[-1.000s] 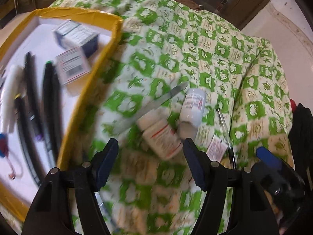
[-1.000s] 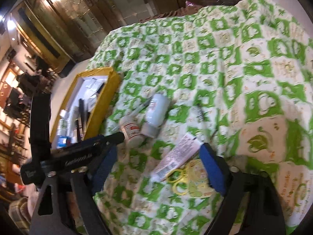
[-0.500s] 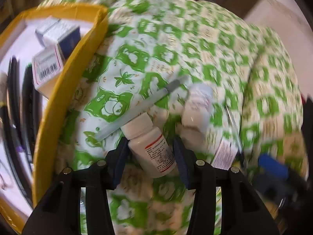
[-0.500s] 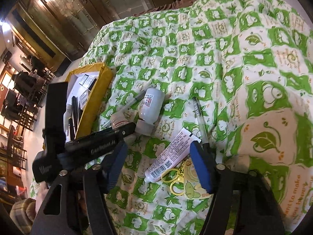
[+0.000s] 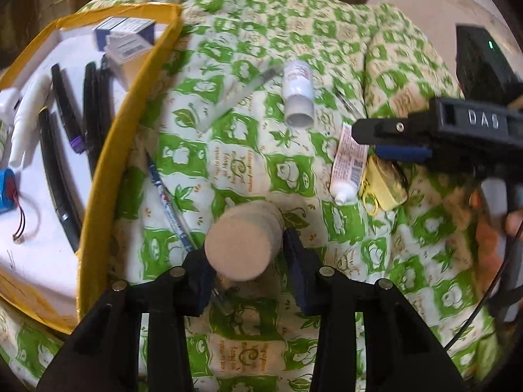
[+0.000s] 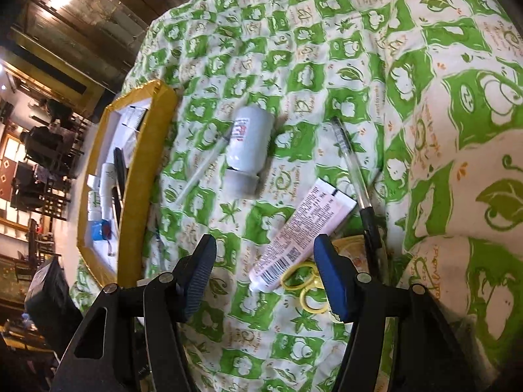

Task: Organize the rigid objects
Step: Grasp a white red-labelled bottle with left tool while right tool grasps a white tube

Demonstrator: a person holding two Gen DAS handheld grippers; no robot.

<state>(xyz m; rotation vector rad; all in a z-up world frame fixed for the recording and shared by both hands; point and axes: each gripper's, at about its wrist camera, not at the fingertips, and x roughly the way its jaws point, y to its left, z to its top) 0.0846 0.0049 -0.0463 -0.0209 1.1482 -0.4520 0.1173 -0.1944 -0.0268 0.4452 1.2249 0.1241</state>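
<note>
Left tongs (image 5: 248, 271) closing on pill bottle (image 5: 242, 245), lifted; right tongs (image 6: 264, 277) standing half-open, hovering over tube (image 6: 304, 232), gripping nothing.

A home, by the look: green-and-white printed bedspread (image 6: 359, 65) filling the frame, glass-fronted wooden cabinets (image 6: 75, 3) at upper left, dark dining chairs (image 6: 39, 176) along the left edge.

Even indoor light, bright ceiling glare top left in right view, strong fisheye bending, dark corners, mild blur
</note>
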